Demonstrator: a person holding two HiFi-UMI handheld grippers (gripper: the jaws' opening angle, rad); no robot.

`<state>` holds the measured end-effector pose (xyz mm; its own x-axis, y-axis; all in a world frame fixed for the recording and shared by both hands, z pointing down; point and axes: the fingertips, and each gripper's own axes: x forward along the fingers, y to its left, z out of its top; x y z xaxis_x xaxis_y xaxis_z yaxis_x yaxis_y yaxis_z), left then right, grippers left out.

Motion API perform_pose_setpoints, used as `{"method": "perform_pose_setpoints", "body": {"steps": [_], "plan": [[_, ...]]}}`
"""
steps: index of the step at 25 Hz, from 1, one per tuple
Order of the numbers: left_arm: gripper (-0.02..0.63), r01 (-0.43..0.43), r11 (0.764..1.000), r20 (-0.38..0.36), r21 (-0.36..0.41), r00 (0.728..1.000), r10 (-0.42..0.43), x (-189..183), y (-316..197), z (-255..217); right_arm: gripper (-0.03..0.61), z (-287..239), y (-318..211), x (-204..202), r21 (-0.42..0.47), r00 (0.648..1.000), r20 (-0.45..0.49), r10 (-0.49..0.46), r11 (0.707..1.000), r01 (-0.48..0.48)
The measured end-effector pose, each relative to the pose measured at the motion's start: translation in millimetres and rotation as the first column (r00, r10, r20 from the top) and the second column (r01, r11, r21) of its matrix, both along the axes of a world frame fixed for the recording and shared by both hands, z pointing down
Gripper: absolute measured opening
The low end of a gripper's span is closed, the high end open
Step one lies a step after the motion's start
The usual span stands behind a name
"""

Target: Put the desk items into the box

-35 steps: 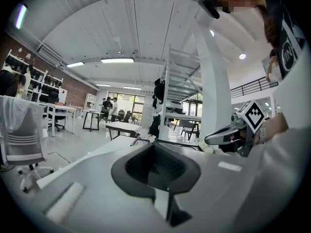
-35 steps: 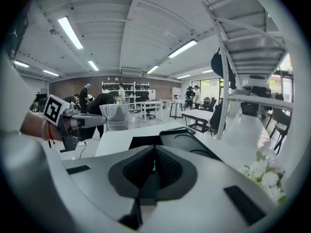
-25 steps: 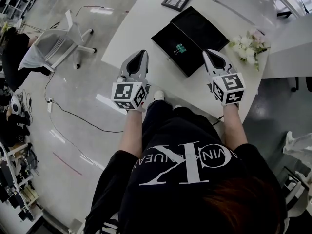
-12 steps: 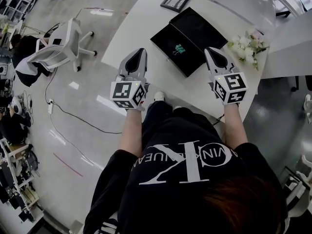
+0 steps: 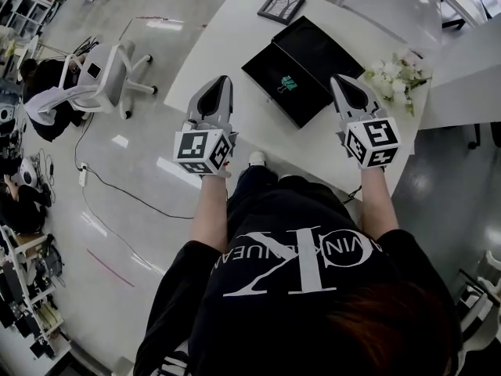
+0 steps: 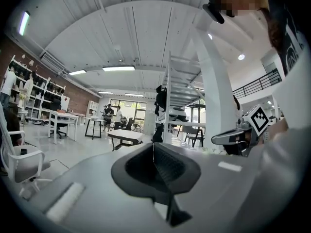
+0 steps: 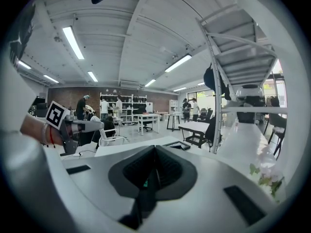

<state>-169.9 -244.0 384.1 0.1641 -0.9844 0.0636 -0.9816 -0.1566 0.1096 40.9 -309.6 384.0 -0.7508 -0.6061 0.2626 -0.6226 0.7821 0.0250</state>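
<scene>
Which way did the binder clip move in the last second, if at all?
No. The binder clip keeps its spot inside the black box.

Black box [image 5: 321,49] open flat; 1 teal clip [image 5: 286,83] (binder, probably) inside; frame [image 5: 282,5] nearby.

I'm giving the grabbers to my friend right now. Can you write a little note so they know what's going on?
Left gripper: jaws together, empty, held above the near side of the white table.
Right gripper: jaws together, empty, also above the near side.
The black box lies open between them.
Done: a teal binder clip lies in the box.
Left: the picture frame beyond the box and the flowers to its right are both outside it.
</scene>
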Motion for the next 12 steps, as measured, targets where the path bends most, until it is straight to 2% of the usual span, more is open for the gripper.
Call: {"method": "perform_pose_setpoints", "body": {"steps": [12], "plan": [[0.014, 0.007, 0.999, 0.006, 0.037, 1.000, -0.007, -5, -4, -15, 0.015, -13, -9, 8, 0.033, 1.000, 0.023, 0.019, 0.999, -0.020]]}}
